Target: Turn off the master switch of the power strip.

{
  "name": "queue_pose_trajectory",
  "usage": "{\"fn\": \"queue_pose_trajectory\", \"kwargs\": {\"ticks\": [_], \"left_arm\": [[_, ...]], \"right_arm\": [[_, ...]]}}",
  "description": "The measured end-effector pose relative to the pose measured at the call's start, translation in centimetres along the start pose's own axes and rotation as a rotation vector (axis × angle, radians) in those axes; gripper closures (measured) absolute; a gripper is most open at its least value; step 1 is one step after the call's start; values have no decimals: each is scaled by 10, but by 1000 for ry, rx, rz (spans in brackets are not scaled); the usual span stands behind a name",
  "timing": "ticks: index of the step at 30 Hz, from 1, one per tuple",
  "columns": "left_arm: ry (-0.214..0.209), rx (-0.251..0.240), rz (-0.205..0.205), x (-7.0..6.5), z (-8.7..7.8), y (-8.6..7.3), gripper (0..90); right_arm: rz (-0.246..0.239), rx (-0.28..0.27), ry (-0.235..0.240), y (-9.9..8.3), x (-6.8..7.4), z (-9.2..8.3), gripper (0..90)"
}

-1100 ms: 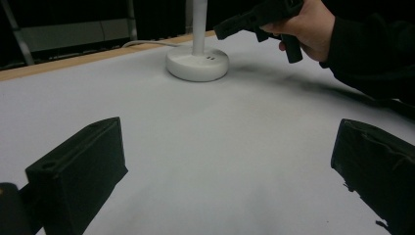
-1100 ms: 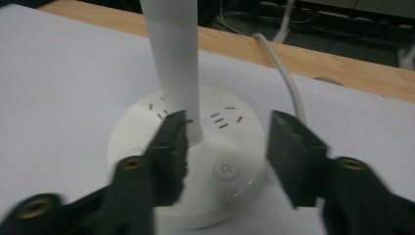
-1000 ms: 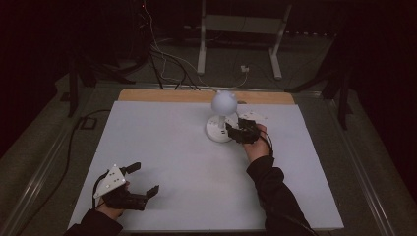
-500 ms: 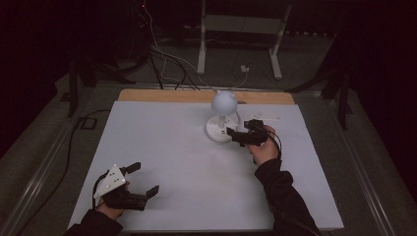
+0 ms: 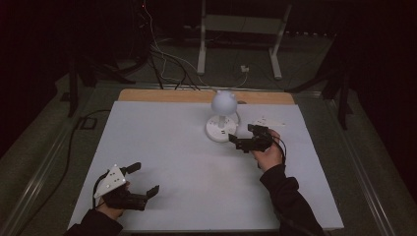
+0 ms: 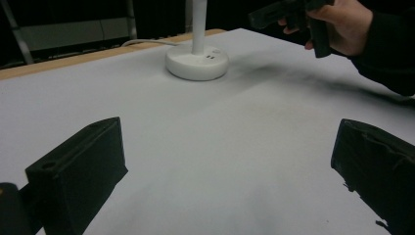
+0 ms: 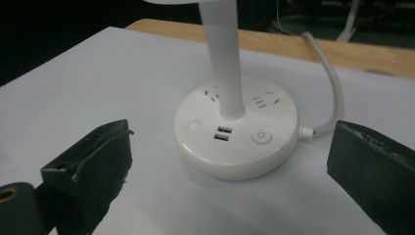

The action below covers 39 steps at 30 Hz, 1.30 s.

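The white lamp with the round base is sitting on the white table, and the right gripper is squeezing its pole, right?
Not quite. The white lamp with the round base does sit on the white table, but the right gripper is open and not squeezing the pole. The right gripper view shows its jaws spread wide, short of the base.

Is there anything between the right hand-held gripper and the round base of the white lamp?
Nothing visible. The right hand-held gripper, its jaws open, faces the lamp base across bare white table. The lamp's cable leaves from the far side of the base, out of the way.
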<state>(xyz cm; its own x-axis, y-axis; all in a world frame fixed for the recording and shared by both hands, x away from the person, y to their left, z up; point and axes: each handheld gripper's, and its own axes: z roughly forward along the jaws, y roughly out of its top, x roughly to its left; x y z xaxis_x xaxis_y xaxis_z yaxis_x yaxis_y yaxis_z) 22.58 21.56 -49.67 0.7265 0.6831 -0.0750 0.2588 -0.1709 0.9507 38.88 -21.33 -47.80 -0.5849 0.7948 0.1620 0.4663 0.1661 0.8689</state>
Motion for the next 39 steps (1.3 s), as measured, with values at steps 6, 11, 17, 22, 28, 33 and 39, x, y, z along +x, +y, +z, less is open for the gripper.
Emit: {"fn": "queue_pose_trajectory", "kwargs": {"ticks": [6,11,17,22,28,33,39], "left_arm": [[0,3,3,0,0,0,3],[0,5,3,0,0,0,3],[-1,1,1,0,0,0,3],[-4,0,0,0,0,0,3],[-7,1,3,-1,0,1,3],[-8,1,5,-1,1,1,3],[-8,3,7,-1,1,1,3]], "right_arm": [[-17,-8,46,-8,6,-11,25],[-17,-19,77,-17,12,-22,25],[-35,-18,93,-26,15,-35,25],[-47,-3,102,-36,16,-47,25],[-72,11,117,-51,18,-64,25],[-103,45,133,-65,17,-81,25],[-111,66,138,-76,14,-95,25]]}}
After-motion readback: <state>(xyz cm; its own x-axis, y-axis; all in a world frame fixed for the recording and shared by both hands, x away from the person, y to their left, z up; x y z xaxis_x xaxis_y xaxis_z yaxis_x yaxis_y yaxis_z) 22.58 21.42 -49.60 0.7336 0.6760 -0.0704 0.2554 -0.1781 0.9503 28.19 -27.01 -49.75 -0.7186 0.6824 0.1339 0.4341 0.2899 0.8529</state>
